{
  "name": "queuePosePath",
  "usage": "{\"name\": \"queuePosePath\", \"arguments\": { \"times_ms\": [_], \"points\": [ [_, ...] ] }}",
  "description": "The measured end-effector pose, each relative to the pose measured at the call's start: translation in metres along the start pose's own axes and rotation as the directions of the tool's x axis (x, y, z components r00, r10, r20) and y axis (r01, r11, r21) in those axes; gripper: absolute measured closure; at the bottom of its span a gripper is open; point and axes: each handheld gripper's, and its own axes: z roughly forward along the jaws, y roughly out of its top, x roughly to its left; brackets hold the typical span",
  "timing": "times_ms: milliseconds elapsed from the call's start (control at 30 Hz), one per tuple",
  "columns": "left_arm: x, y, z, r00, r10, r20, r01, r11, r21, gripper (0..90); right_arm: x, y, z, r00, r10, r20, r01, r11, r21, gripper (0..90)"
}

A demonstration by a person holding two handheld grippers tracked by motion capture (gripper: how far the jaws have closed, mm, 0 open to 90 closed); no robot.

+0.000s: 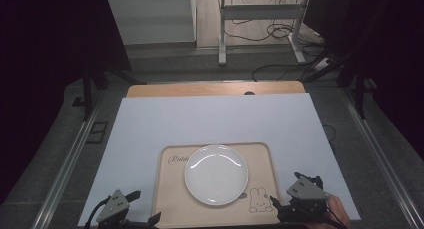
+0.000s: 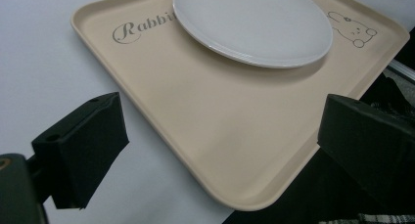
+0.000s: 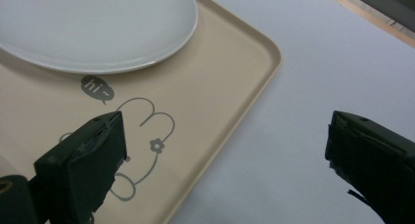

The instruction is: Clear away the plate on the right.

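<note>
Both of your grippers sit at the near corners of the beige tray (image 1: 170, 199), the left gripper (image 1: 141, 209) spread wide with nothing between its jaws and the right gripper (image 1: 284, 205) just as wide and just as empty. The tray lies flat on the white sheet (image 1: 150, 124) near your edge of the table, and the white plate (image 1: 216, 174) rests loose in the middle of it, slightly towards the far side. The likeliest trouble, as I judge it, is that plate: if you grip the two corners and lift unevenly, or tip the tray towards yourself, a smooth plate on a smooth tray can slide and go over the low rim. In the left gripper view (image 2: 222, 150) the near corner of the tray (image 2: 230, 150) seems to reach the sheet's edge or slightly past it, so a shallow bite there could slip off the rounded lip. In the right gripper view (image 3: 222, 160) one jaw hangs over the rabbit drawing (image 3: 142, 150) and the other over bare sheet, straddling the rim (image 3: 244, 97); close too far inboard and you pinch only air. Little stands in your way: beyond the sheet come a strip of wooden tabletop (image 1: 215, 89), then the floor cables (image 1: 270, 34), well apart.
</note>
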Motion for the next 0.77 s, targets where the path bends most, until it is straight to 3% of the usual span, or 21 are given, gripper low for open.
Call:
{"name": "queuePosePath", "arguments": {
  "times_ms": [433,767],
  "points": [
    [0.0,0.0,0.0,1.0,0.001,-0.001,-0.001,1.0,0.001,4.1,-0.014,-0.016,-0.011,0.9944,0.105,0.009,-0.105,0.994,-0.007,0.0],
    [0.0,0.0,0.001,1.0,0.003,-0.001,-0.003,1.0,0.002,4.1,-0.022,-0.033,-0.016,0.9898,0.139,0.034,-0.139,0.99,0.02,0.0]
  ]
}}
